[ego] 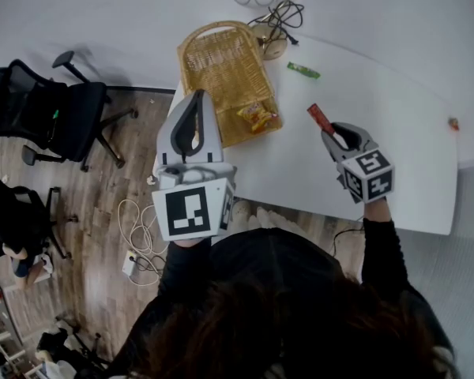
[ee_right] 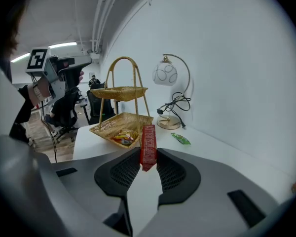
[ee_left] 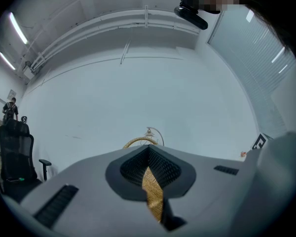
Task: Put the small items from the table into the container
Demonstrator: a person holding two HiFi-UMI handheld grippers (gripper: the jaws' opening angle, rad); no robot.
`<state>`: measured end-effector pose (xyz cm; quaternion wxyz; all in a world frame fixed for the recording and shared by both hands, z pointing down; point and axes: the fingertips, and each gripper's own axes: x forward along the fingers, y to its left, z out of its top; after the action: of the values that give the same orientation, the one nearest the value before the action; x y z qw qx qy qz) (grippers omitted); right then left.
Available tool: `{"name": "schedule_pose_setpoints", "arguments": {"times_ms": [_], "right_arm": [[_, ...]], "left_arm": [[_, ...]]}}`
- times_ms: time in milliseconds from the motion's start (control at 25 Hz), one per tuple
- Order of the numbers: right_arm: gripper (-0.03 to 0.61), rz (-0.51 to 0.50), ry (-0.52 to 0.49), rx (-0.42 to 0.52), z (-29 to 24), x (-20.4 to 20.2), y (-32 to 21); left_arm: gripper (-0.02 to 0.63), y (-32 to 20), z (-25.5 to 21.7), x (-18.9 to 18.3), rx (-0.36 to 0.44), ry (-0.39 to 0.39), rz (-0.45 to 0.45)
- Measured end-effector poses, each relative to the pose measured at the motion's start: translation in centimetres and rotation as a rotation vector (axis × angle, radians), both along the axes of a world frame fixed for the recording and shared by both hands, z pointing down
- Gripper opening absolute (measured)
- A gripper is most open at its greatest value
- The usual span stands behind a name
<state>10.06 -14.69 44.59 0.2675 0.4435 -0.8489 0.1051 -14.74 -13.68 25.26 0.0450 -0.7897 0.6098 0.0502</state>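
right hand-held gripper (ego: 327,136), tilted down above the counter (ego: 411,160), clamps a red packet (ego: 318,118). left hand-held gripper (ego: 197,98) points level by the wicker basket (ego: 221,58), jaws together.

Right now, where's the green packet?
In the head view the green packet lies on the white table, just right of the lamp base and the wicker basket, beyond the right gripper that grips the red packet.

Red stick packet (ee_right: 148,142) upright in the right gripper (ee_right: 148,153); green packet (ego: 303,70) by the table's (ego: 411,140) far edge; yellow snack bag (ego: 256,115) in the wicker basket (ego: 221,61), left end
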Motion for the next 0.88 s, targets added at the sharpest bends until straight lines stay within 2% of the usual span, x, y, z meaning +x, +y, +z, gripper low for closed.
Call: {"name": "schedule_pose_setpoints", "arguments": {"times_ms": [400,680,880], "right_arm": [[0.118,-0.186,-0.045,-0.019,-0.7,-11.4,0.3],[0.118,-0.215,-0.022,-0.062,1.5,-17.1,-1.1],[0.118,-0.227,0.011,-0.102,3.5,-19.1,-1.6]], "left_arm": [[0.003,0.3,-0.2,-0.6,0.007,-0.006,-0.016],[0.003,0.1,-0.1,-1.5,0.004,-0.004,-0.033],[0.003,0.0,-0.1,-2.2,0.004,-0.005,-0.046]]}}
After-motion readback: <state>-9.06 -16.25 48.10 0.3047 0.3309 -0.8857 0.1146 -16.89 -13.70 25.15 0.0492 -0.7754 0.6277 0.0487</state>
